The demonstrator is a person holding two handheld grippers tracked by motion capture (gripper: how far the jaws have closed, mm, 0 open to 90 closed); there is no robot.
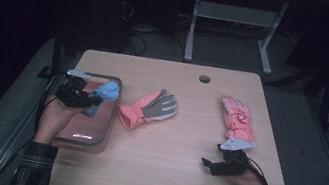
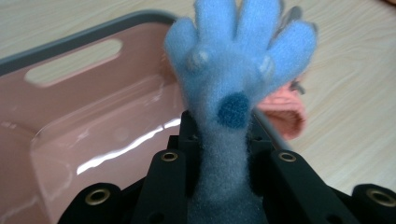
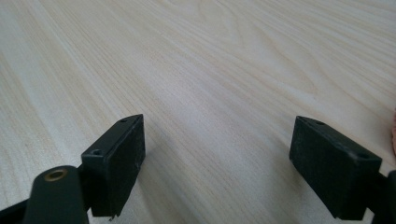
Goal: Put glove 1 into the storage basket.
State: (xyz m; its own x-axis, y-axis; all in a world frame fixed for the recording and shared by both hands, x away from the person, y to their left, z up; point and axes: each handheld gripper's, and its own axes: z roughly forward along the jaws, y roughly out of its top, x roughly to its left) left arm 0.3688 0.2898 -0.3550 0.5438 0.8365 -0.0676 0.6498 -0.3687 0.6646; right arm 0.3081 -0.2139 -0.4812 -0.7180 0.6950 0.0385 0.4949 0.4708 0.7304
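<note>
**Blue glove held above tray**

The right gripper (image 1: 215,166) is resting low over the table (image 1: 164,173), jaws spread wide and empty. The left gripper (image 1: 81,98) is clamping the blue glove (image 1: 104,93) above the pink tray (image 1: 104,133). Farther off, two pink gloves (image 1: 149,109) are lying on the table.

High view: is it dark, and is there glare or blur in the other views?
High view: room dark, table lit. Left gripper view: white glare on the bin, blue glove soft, jaws sharp. Right gripper view: even light, far table slightly soft.
</note>
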